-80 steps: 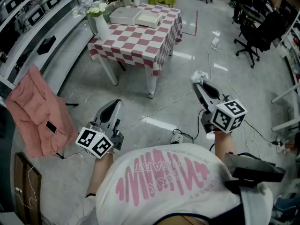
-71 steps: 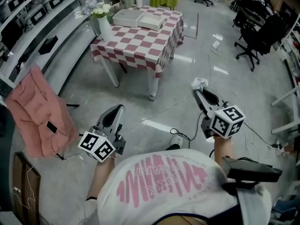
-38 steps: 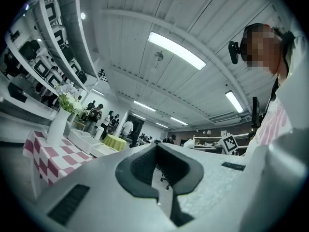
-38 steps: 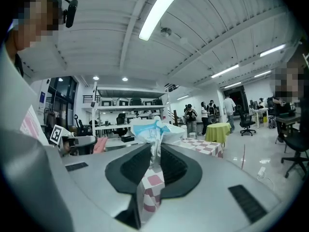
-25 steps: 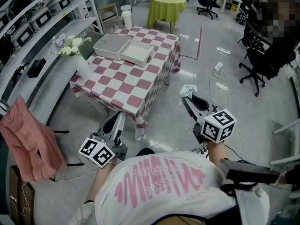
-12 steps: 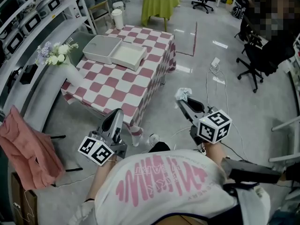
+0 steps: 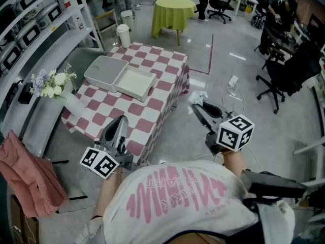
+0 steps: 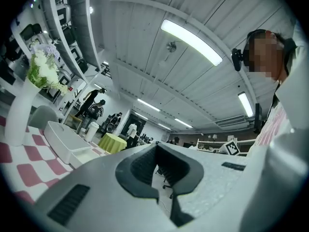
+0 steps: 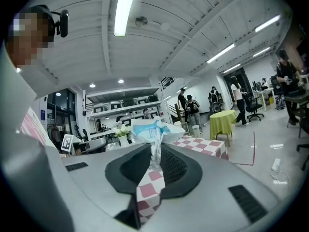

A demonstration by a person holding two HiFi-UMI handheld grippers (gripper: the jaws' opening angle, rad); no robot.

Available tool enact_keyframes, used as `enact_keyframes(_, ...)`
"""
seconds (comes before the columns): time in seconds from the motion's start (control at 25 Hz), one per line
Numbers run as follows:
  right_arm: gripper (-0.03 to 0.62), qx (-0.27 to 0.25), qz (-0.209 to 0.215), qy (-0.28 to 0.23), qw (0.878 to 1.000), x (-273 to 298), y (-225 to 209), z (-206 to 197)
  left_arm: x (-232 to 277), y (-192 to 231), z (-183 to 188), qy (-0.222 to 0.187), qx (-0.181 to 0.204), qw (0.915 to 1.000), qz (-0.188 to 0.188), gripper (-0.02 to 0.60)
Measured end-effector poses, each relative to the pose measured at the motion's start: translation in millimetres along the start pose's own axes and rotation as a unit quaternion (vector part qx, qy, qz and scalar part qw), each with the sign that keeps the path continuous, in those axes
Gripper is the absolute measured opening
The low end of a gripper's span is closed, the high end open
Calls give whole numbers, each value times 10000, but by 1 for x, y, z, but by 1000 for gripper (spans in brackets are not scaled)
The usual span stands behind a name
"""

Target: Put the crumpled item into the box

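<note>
A big open-plan lab-cum-office. Metal shelves (image 7: pixel 35 27) of boxed gear line one wall, swivel office chairs (image 7: pixel 277 80) stand at the desks, and cables (image 7: pixel 234 88) trail over the polished grey floor (image 7: pixel 213 55). Strip lights (image 8: pixel 190 41) run along the ceiling. A table (image 7: pixel 139 103) in a checked cloth and a green-draped one (image 7: pixel 174 8) stand in the middle.

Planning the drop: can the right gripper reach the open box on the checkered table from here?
Probably yes: the right gripper, shut on the crumpled item, has open air to the box, though a step closer looks needed.
</note>
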State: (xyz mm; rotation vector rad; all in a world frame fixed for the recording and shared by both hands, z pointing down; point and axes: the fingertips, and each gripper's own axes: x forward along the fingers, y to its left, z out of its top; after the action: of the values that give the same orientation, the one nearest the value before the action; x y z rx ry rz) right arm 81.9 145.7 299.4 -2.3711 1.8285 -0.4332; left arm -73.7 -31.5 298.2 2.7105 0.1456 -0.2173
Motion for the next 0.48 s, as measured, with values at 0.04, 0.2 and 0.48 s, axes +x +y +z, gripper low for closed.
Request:
enact_keyframes(0.04,58,-11,11,4,10000,8,-8,5,9,5,3,9,69,10000,18,8)
enact_keyframes(0.2,58,4,91,48,9999,36,-33,16,39,28,6,179,303,9993,123,8)
enact_keyframes(0.48,58,144,254,180,9994,86,-65,14,75,66,4,210,70,9992,325,8)
